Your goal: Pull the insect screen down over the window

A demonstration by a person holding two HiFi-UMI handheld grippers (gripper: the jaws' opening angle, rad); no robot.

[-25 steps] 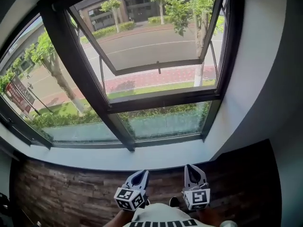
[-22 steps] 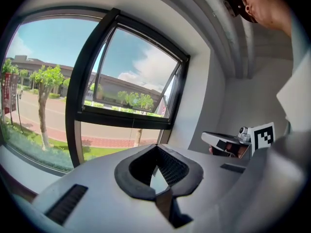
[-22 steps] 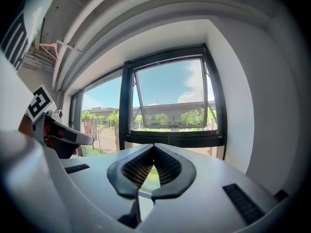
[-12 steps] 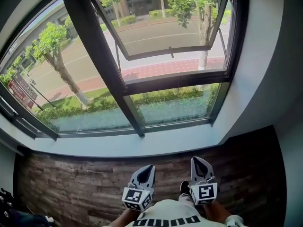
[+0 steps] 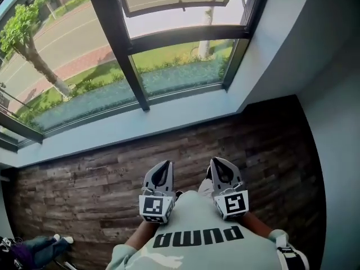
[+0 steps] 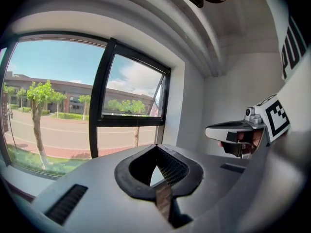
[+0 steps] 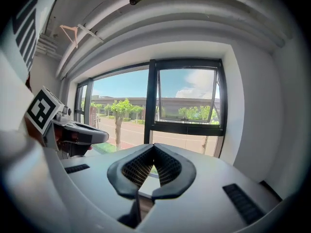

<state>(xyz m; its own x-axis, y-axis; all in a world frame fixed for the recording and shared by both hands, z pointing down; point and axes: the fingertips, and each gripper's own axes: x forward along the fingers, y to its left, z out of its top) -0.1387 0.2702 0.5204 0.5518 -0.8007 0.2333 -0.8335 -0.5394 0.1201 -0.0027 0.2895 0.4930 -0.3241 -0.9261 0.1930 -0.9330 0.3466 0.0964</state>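
Both grey two-jaw grippers are held low before the person's body, well apart from the glass. The left gripper (image 5: 162,166) and the right gripper (image 5: 220,163) are each seen with jaws pressed together and nothing between them. The large dark-framed window (image 5: 119,38) is faced across the dark wood-plank floor (image 5: 84,173), its outward-tilted upper sash (image 5: 180,4) left open. The insect screen cannot be made out in any view and is judged to be rolled up at the frame's top. Closed jaws would slip off its pull bar unless opened first, and the screen could be dragged askew if only one side were gripped. No containers are seen.
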